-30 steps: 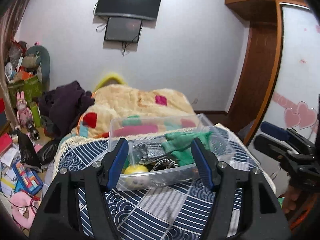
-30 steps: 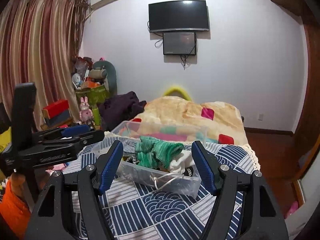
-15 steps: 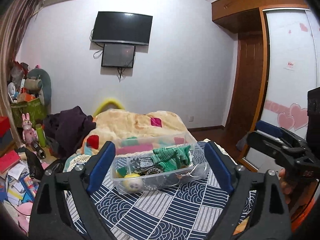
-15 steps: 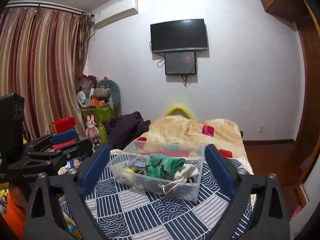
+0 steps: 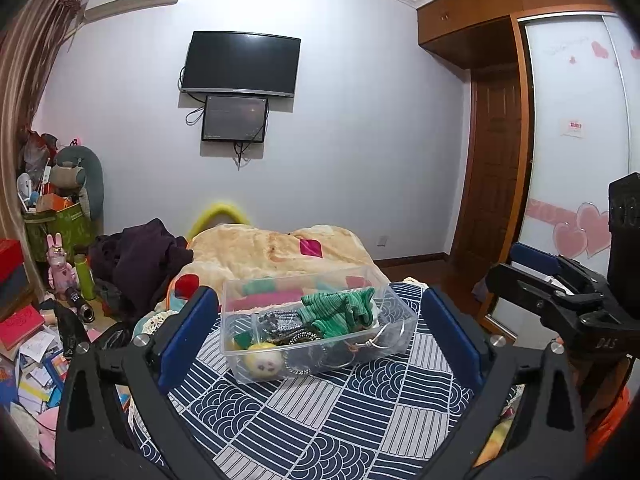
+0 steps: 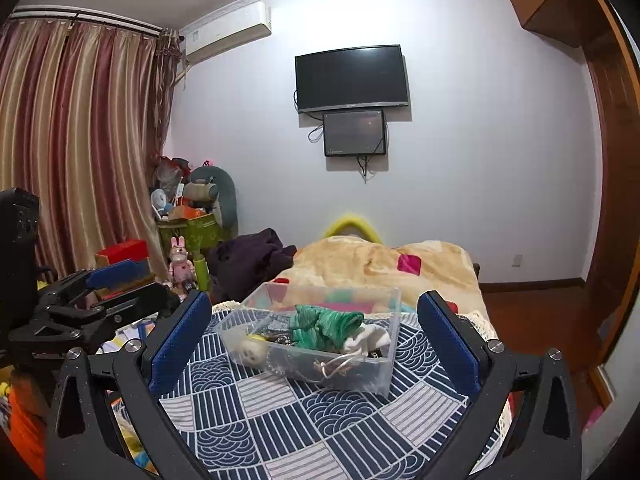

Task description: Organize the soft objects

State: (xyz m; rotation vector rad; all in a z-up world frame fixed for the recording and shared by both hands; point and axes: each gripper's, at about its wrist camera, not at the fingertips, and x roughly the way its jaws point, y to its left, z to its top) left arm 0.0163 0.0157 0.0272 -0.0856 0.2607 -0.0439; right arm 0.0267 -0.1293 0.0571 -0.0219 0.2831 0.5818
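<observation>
A clear plastic bin [image 5: 394, 334] sits on a table with a navy patterned cloth [image 5: 320, 420]. In it lie a green knitted piece [image 5: 340, 310], a yellow soft ball with a face [image 5: 264, 362], dark patterned fabric and metal rings. The bin [image 6: 372, 372] also shows in the right wrist view, with the green piece [image 6: 328, 326], the ball [image 6: 252, 352] and a white sock [image 6: 370, 338]. My left gripper [image 5: 320, 340] is open and empty, well back from the bin. My right gripper [image 6: 314, 336] is open and empty, also back from it.
A bed with a beige blanket [image 5: 276, 250] and dark clothes [image 5: 144, 260] lies behind the table. Clutter, boxes and toys [image 5: 32, 340] cover the floor at left. A wardrobe [image 5: 580, 160] and door stand at right. Each gripper shows at the other view's edge.
Both grippers have pulled back and up from the bin and opened wider. The bin now looks smaller and sits between the fingers at a distance.
</observation>
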